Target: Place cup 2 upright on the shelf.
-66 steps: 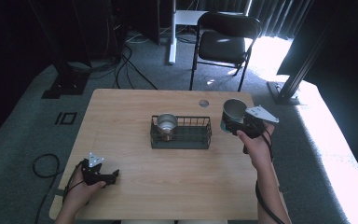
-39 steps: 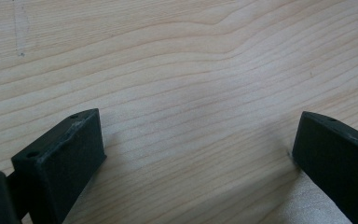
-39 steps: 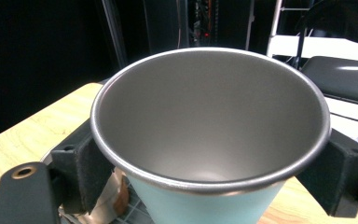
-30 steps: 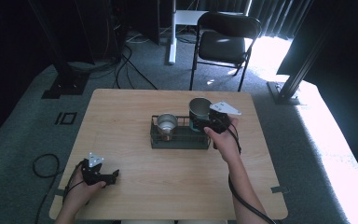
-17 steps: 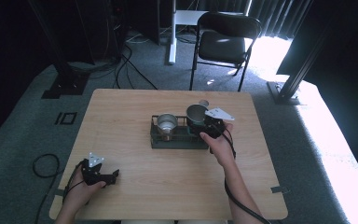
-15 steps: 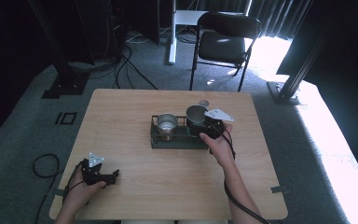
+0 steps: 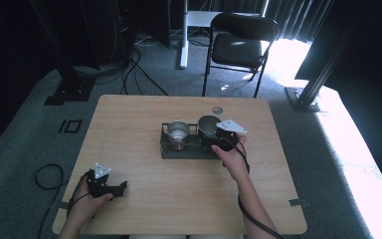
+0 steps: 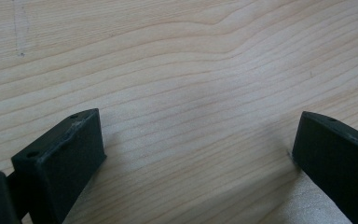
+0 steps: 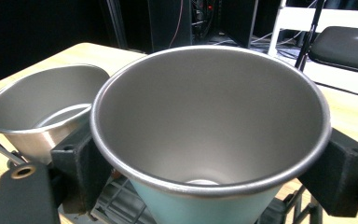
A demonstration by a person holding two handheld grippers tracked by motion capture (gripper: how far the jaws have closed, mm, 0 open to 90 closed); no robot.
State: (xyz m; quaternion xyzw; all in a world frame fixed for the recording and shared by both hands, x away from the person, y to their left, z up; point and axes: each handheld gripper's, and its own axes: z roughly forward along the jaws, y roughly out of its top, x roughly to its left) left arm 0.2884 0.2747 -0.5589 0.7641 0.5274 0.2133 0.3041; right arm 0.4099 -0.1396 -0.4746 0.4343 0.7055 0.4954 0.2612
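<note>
At about seven o'clock on the desk (image 7: 144,199), nearest the person, the left tongs (image 7: 113,188) rested low on the wood under the left hand (image 7: 87,201), well apart from everything else; in the left gripper view the left tongs (image 8: 193,154) stood released, their two black jaws spread wide with only bare grain between them. Farther in, toward the centre and a little to three o'clock, the right hand (image 7: 235,160) held the right tongs (image 7: 218,139) at the right end of a dark wire rack (image 7: 189,148). The right tongs (image 9: 209,163) were clenched on a cup (image 9: 209,135), one jaw pressed against each side of its wall just under the rim; its inside was brushed metal and its outer wall pale blue-green, and it stood upright with its mouth open toward the camera. In the high view that cup (image 7: 209,127) sat over the rack's right part, though whether its base touched the rack could not be told. Just beside it, at nine o'clock from it, a second metal cup (image 7: 178,132) stood upright in the rack's left part. Beyond the rack, toward twelve o'clock, a small round disc (image 7: 217,109) lay near the desk's far edge, and past the desk a black folding chair (image 7: 238,47) stood on the grey carpet.
</note>
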